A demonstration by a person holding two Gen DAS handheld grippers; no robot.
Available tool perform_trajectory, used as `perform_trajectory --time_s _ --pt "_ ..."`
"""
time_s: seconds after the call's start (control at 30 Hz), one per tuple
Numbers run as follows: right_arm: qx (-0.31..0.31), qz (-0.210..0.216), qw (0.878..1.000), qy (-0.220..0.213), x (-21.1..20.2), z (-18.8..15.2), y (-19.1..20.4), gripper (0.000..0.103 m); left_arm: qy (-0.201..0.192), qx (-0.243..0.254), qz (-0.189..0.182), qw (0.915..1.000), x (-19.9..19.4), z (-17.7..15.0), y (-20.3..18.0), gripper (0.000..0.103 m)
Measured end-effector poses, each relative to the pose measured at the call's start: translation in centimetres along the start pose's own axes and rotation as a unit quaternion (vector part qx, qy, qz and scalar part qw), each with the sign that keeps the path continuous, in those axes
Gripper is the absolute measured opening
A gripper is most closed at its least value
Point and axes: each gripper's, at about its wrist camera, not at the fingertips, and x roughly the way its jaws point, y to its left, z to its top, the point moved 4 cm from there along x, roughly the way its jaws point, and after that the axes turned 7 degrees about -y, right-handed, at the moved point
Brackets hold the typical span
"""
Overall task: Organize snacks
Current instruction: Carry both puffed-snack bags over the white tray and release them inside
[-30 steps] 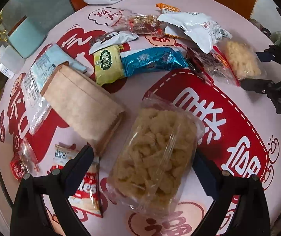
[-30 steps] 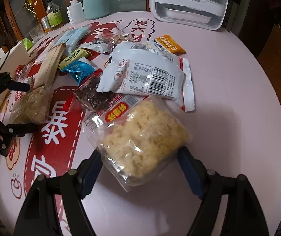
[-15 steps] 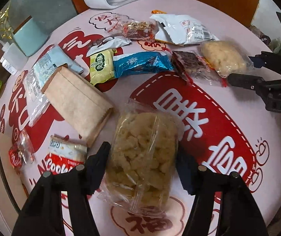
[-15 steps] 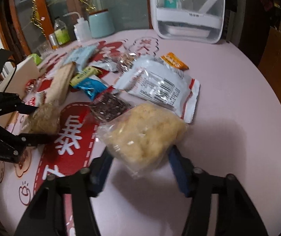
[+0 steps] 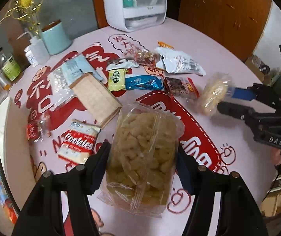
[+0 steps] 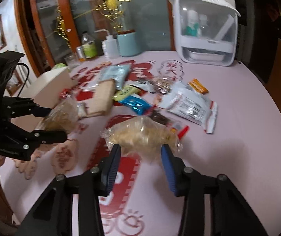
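My left gripper (image 5: 143,157) is shut on a clear bag of brown puffed snack (image 5: 144,157) and holds it above the pink table (image 5: 228,63); it also shows in the right wrist view (image 6: 59,116). My right gripper (image 6: 140,157) is shut on a clear bag of pale yellow puffed snack (image 6: 140,133), lifted off the table; that bag shows in the left wrist view (image 5: 215,94). Loose snacks lie beyond: a blue packet (image 5: 144,82), a white packet (image 5: 179,63), a brown paper bag (image 5: 95,96), a Cookies pack (image 5: 77,143).
A white box (image 5: 8,137) stands at the table's left edge. A white plastic case (image 5: 140,4), a teal canister (image 5: 56,37) and bottles (image 5: 34,53) stand at the back. A wooden cabinet (image 5: 228,15) is behind the table.
Both grippers have closed on their bags and raised them off the table. Both views have tilted up, showing more of the room behind.
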Motion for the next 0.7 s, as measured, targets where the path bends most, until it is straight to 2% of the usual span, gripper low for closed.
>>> perform_trajectory --time_s 0.03,0.07,0.27,0.3,0.33,0.37,0.4,0.43,0.47,0.53,0.7 --pt "-0.009 0.005 1.000 0.006 0.1 0.0 0.7 0.006 -0.001 -0.004 0.000 1.0000 -0.5 -0.2 0.0 0.062" --pt "-0.011 0.008 1.000 0.011 0.2 0.0 1.1 0.001 -0.002 -0.009 -0.002 1.0000 -1.1 -0.5 0.1 0.062" --pt "-0.035 -0.006 0.999 0.041 1.2 -0.4 3.1 0.002 -0.003 -0.024 0.002 0.9997 -3.4 -2.1 0.9 0.063" --pt "-0.042 -0.009 0.998 0.051 1.5 -0.5 3.3 0.004 -0.002 -0.026 0.002 0.9997 -3.5 -2.3 1.1 0.063" --pt "-0.046 -0.011 0.997 0.056 1.7 -0.7 3.3 0.010 0.000 -0.030 0.001 0.9996 -3.7 -2.6 1.3 0.063" --pt "-0.048 -0.015 0.997 0.056 1.7 -0.8 3.3 0.024 0.002 -0.032 0.000 0.9995 -3.9 -2.9 1.5 0.063" --pt "-0.050 -0.024 0.997 0.053 1.9 -0.8 3.1 0.033 0.003 -0.034 0.000 0.9994 -4.0 -3.2 1.7 0.063" --pt "-0.050 -0.032 0.997 0.048 1.9 -0.7 2.8 0.048 0.004 -0.036 0.001 0.9994 -4.2 -3.5 1.9 0.063" --pt "-0.049 -0.038 0.997 0.042 1.9 -0.7 2.6 0.054 0.004 -0.037 0.002 0.9993 -4.3 -3.7 2.0 0.063" --pt "-0.042 -0.037 0.998 0.039 2.2 -0.6 2.0 0.054 0.005 -0.038 0.003 0.9992 -4.5 -4.1 2.3 0.063" --pt "-0.027 -0.045 0.997 0.064 4.4 -1.0 0.6 0.054 0.011 -0.046 -0.003 0.9989 -4.1 -4.5 2.6 0.063"
